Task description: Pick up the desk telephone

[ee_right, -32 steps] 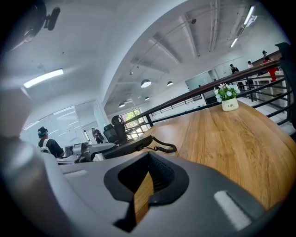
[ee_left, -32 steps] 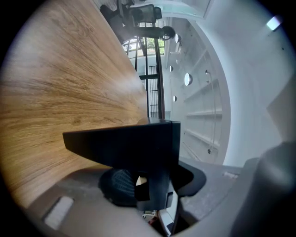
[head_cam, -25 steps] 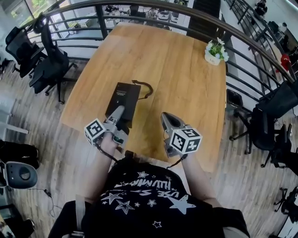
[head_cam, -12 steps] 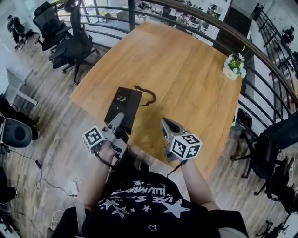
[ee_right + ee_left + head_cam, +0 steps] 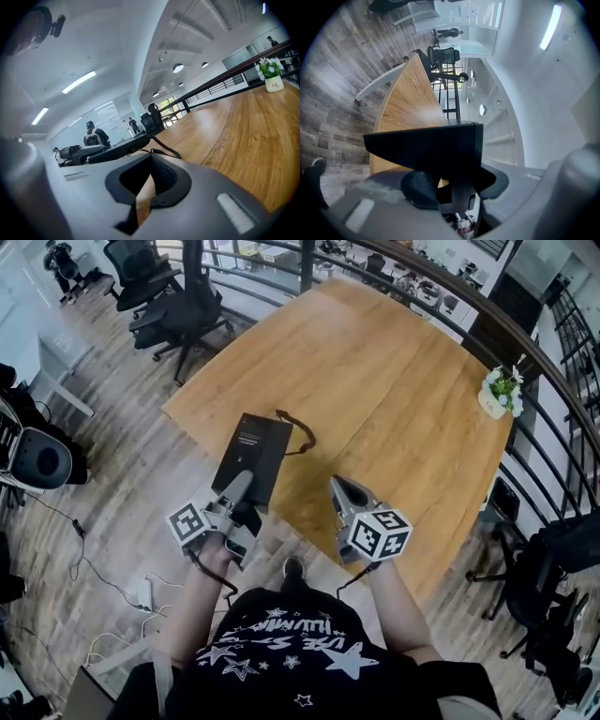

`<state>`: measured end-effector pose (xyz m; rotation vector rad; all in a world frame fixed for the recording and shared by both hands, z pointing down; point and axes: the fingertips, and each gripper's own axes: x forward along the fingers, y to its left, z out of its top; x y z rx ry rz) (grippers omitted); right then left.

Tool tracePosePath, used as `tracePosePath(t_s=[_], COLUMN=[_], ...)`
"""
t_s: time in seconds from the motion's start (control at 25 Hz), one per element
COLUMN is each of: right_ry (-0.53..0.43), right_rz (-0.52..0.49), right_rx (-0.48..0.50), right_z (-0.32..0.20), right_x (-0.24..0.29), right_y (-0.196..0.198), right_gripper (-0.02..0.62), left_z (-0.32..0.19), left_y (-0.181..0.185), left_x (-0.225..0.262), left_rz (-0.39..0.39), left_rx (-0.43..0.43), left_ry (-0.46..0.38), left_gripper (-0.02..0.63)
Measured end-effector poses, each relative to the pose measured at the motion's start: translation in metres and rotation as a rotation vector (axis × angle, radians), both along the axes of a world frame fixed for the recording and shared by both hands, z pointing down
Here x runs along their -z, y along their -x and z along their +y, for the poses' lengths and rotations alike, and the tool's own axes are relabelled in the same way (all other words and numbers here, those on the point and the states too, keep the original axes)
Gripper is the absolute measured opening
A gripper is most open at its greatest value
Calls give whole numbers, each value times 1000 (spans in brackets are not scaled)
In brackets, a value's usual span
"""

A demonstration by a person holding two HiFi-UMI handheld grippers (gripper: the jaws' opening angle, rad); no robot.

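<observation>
The black desk telephone (image 5: pixel 251 454) is a flat dark slab with a curly cord (image 5: pixel 298 432) trailing from its far end onto the table. Its near end hangs past the near left edge of the wooden table (image 5: pixel 394 381). My left gripper (image 5: pixel 242 482) is shut on that near end. In the left gripper view the telephone's dark body (image 5: pixel 426 140) fills the space between the jaws. My right gripper (image 5: pixel 339 486) hovers over the table's near edge to the right of the telephone, shut and holding nothing. From the right gripper view the telephone (image 5: pixel 119 149) lies to the left.
A small white pot with a green plant (image 5: pixel 497 395) stands at the table's far right. A dark metal railing (image 5: pixel 441 296) curves behind the table. Black office chairs (image 5: pixel 178 296) stand at the far left, and cables (image 5: pixel 141 592) lie on the wooden floor at the left.
My left gripper has drawn the telephone toward the table's near left edge, so its near end now overhangs. The right gripper shifted a little. The head view swung, so the table sits further right.
</observation>
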<state>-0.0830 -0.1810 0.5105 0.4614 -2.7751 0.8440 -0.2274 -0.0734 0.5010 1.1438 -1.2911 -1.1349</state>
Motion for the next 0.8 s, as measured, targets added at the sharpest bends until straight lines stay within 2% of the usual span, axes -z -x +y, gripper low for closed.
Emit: tracePosePath(t_s=[0.48, 0.8], right_ry=[-16, -19], right_rz=[42, 30], right_rx=[118, 151], right_z=[66, 128], right_x=[5, 15], right_y=[5, -24], right_gripper=[-2, -2], left_z=[84, 153], left_y=[-24, -62], left_x=[4, 17], left_rz=[19, 1], left_rx=[69, 103], left_ry=[-35, -56], left_gripper=[183, 183])
